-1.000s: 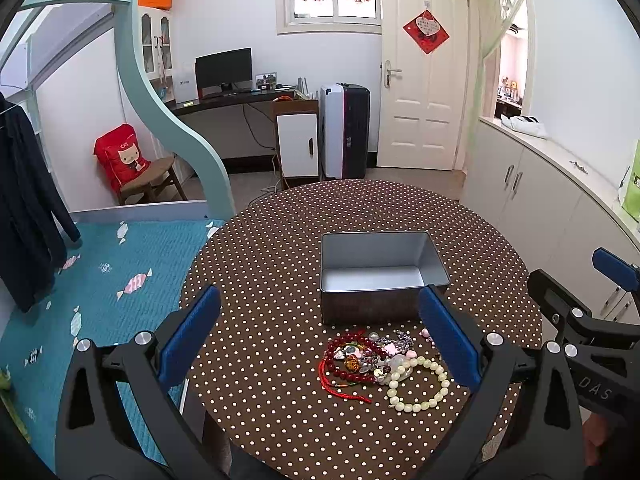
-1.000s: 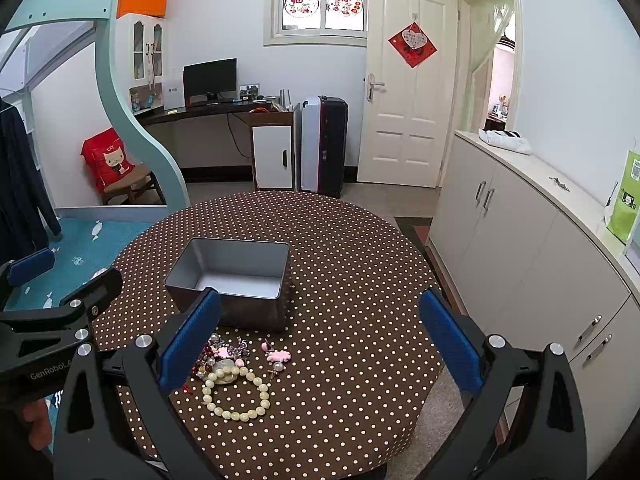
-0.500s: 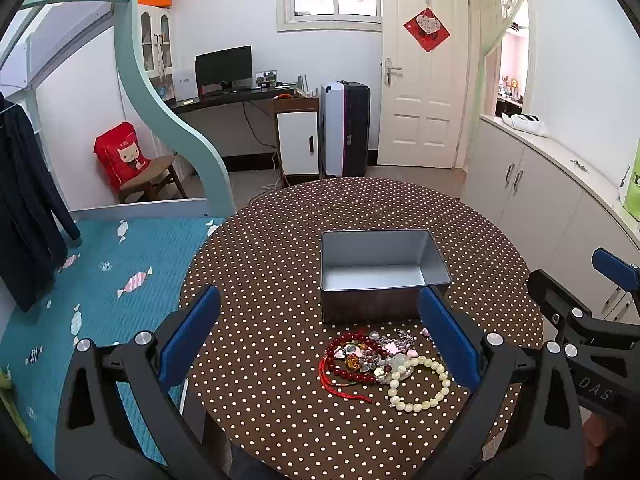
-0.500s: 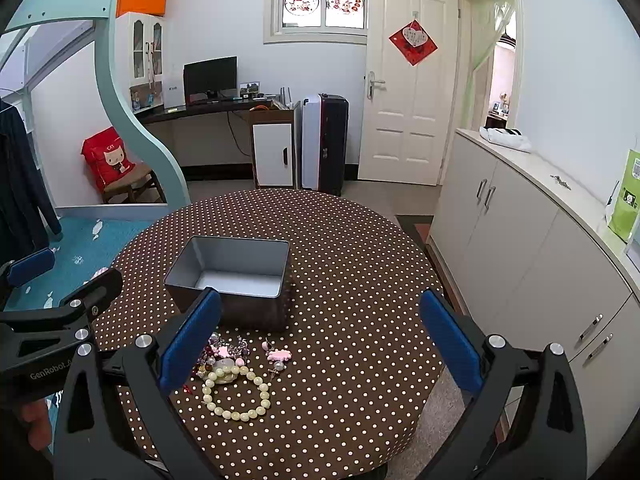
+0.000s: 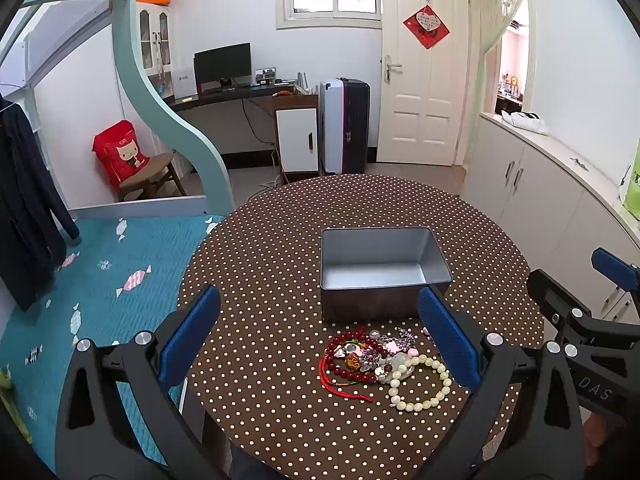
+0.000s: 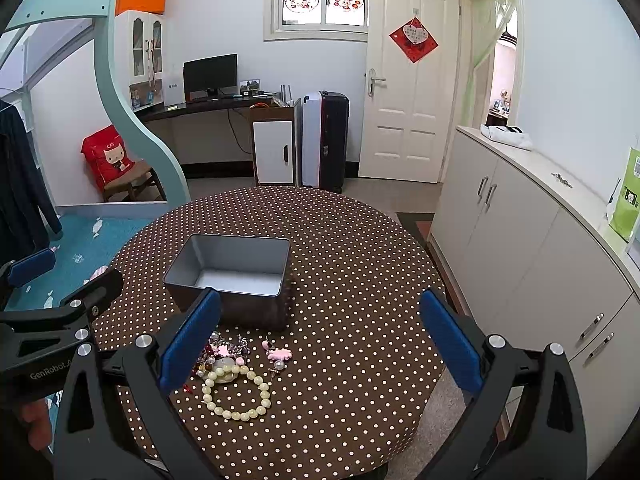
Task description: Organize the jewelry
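A pile of jewelry (image 5: 372,356) lies on the round polka-dot table (image 5: 280,240), just in front of an open grey metal box (image 5: 380,272). It includes a red bead bracelet (image 5: 348,360), a cream bead bracelet (image 5: 420,384) and pink charms (image 6: 280,354). The box (image 6: 236,276) and cream bracelet (image 6: 236,392) also show in the right wrist view. My left gripper (image 5: 320,340) is open and empty, above the near table edge, before the pile. My right gripper (image 6: 320,340) is open and empty, to the right of the pile.
A teal bed (image 5: 80,280) lies left of the table. White cabinets (image 6: 520,248) run along the right wall. A desk, a suitcase (image 5: 346,124) and a door stand at the back of the room.
Both grippers have barely moved; the views shift only slightly. The jewelry and the box are unchanged.
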Motion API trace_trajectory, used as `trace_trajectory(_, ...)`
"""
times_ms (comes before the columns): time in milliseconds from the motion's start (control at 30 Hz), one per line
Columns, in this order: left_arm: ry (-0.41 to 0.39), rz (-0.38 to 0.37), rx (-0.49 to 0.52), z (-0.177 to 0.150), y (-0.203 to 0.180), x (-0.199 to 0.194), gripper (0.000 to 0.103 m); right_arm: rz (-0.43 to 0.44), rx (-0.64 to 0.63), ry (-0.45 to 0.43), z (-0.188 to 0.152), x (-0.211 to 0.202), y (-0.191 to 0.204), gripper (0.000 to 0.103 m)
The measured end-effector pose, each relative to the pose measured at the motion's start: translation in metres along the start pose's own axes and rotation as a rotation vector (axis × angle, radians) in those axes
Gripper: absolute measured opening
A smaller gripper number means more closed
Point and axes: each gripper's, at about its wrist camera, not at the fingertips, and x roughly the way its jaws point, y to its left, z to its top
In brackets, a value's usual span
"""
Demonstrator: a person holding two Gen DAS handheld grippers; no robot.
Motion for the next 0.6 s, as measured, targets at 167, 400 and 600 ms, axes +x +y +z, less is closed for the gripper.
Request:
trace_trajectory(167,0.009,-0.004,-0.001,0.000,0.001,0.003,0.098,-0.003,-0.003,0.006,0.000,0.001,0.000,0.096)
trace_trajectory(400,0.067,-0.014,0.006,-0.005,0.003,0.016,0.098,0.008,0.015,0.031,-0.002,0.008,0.000,0.096)
trace_trajectory(600,0.156,-0.038,0.000,-0.016,0.006,0.033,0.098,0.052,0.010,0.057,-0.008,0.016,0.003,0.096)
